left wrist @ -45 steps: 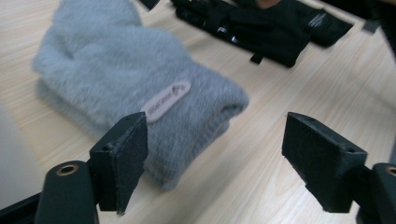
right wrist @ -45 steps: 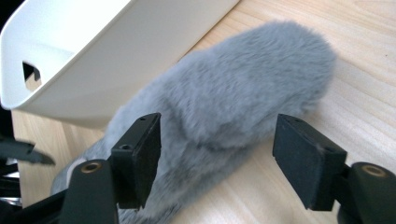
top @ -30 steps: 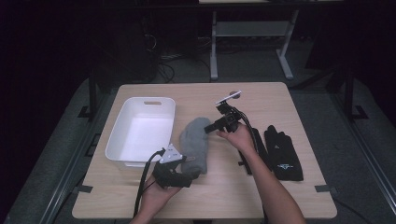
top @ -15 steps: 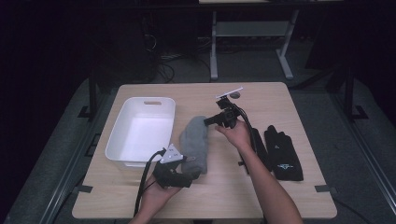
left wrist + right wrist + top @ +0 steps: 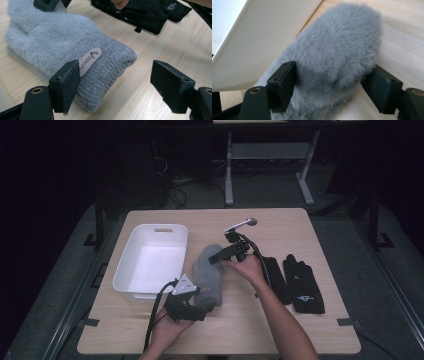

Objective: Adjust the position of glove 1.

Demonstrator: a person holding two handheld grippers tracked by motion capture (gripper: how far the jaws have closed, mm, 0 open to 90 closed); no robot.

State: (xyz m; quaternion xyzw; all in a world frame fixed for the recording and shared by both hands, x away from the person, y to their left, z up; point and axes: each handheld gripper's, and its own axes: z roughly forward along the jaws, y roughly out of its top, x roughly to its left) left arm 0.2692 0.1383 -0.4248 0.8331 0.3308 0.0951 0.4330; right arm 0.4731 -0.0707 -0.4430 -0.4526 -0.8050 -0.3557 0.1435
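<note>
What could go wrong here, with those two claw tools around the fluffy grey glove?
1. The right hand-held gripper has just opened, its jaws straddling the grey glove at its fuzzy tip; closing now may pinch only fluff and slip.
2. The left hand-held gripper stands open at the knitted cuff, so the glove could slide toward the white bin.
</note>
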